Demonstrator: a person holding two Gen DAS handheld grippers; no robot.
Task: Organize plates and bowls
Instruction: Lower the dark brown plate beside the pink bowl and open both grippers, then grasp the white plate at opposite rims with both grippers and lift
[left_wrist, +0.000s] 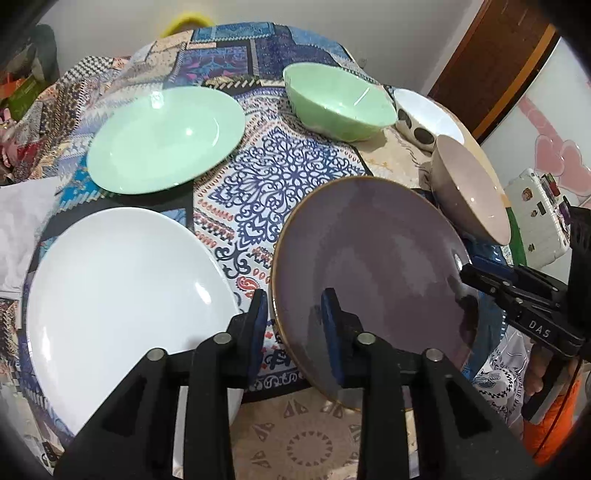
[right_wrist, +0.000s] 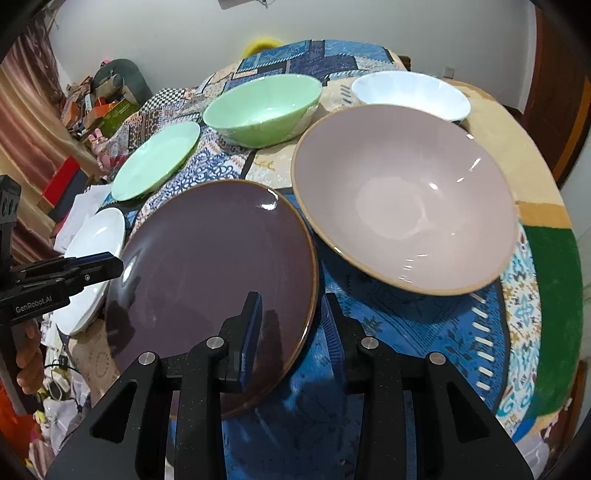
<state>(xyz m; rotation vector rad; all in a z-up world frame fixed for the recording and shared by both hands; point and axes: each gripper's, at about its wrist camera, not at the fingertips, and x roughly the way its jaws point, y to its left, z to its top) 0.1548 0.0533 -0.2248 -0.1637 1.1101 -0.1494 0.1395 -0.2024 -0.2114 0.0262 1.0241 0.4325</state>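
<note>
Left wrist view showed the purple plate (left_wrist: 373, 280) on the patterned worktop (left_wrist: 258, 177) between the white plate (left_wrist: 125, 302) and pink bowl (left_wrist: 469, 188), its gold rim straddled by the released left gripper (left_wrist: 293, 295) and right gripper (right_wrist: 291, 299), pads not pressing. Glazed, rigid, breakable and likely slippery, it seemed best pinched at the rim. Lettering on the grippers read "DAS" and "GenRobot.AI".

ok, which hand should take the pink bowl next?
Right. The pink bowl lies just beyond the right tongs; the left tongs sit across the purple plate, farther from it.
</note>
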